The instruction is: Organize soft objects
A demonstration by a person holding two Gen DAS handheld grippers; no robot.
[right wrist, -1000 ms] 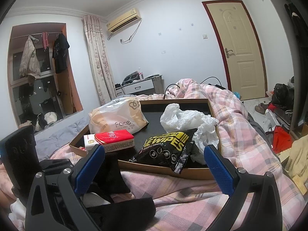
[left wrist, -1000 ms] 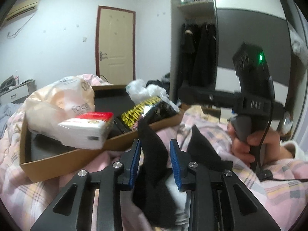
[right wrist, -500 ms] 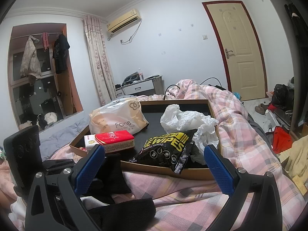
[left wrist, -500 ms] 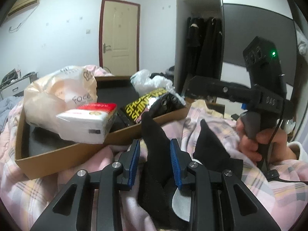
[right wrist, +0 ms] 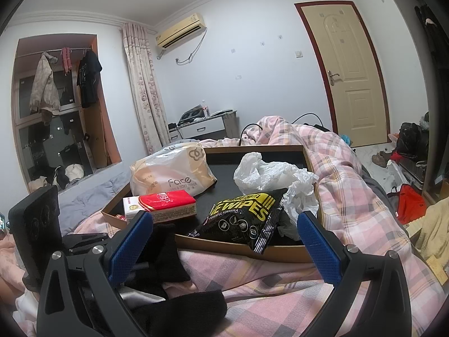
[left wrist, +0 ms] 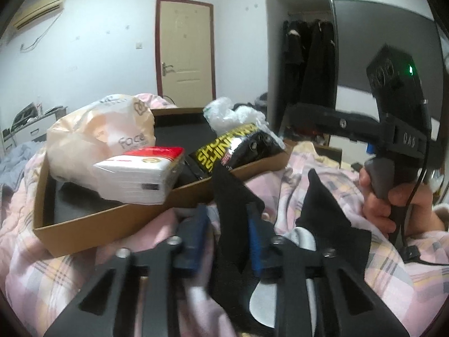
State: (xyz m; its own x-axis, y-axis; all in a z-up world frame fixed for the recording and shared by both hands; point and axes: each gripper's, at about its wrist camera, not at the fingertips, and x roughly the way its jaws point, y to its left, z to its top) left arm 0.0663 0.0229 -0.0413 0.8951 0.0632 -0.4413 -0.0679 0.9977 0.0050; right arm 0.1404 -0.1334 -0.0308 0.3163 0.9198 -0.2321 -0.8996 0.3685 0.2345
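While the left tool (left wrist: 227, 241) is being closed on a black sock (left wrist: 233, 210), it could be dropped if pinched thinly; the right tool (right wrist: 224, 241) is held apart.

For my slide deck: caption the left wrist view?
Left tool closing on a black sock beside a cardboard tray of soft packs.

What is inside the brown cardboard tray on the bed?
Inside the tray: a Face tissue bag, a red-and-white tissue pack, black wipes and a white plastic bag. Anything beneath them is hidden.
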